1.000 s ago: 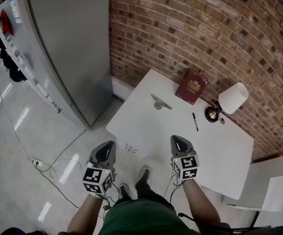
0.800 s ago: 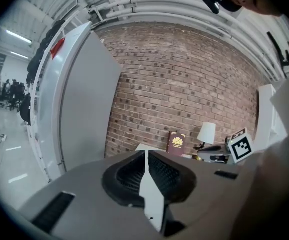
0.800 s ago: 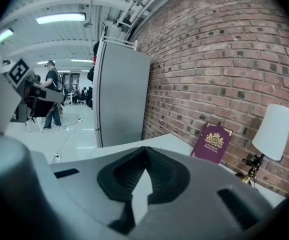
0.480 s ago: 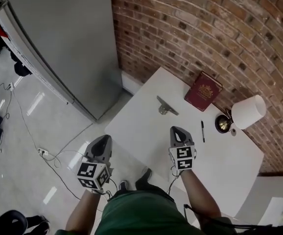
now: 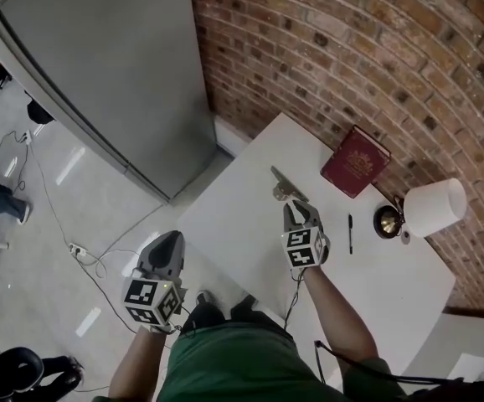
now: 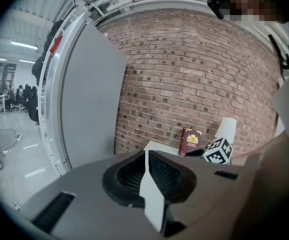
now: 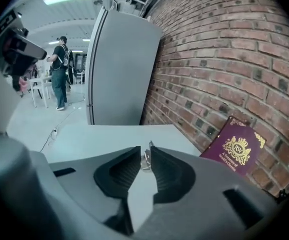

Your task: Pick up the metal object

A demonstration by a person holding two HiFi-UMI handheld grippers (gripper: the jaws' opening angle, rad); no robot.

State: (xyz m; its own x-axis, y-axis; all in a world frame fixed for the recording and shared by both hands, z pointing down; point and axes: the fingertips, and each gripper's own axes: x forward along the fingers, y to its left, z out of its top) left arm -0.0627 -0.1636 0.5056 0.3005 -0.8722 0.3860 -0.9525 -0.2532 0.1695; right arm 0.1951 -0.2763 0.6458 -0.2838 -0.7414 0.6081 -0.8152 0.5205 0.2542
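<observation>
Metal, dull grey: the metal object [image 5: 285,187] lies on the white table [image 5: 234,216], in the part near the brick wall [image 5: 351,57], just left of the maroon book [image 5: 356,161]; from the head view I read it as a flat strip with a raised bit on the side toward the person; long axis runs diagonally, far-left to near-right, roughly along the wall line; far end points toward the grey cabinet [image 5: 116,74], near end lies by the right gripper [image 5: 297,209].

Right gripper is over the table, tips just beside the strip's near end; touching or not, I can't settle from above; its own view shows the jaws a narrow slot apart with nothing held; the object shows in that slot past the tips, seen nearly end-on, so its length is foreshortened and its shape hard to make out.

Left gripper [image 5: 167,243] hangs beyond the table's edge over the floor, well apart from the object; its view shows the tips brought together, nothing between them.

Black pen [image 5: 350,234] and white-shaded lamp [image 5: 433,208] sit right of the book; lamp base partly under the shade; the table's near side is partly hidden behind the person's right arm [image 5: 334,316].
</observation>
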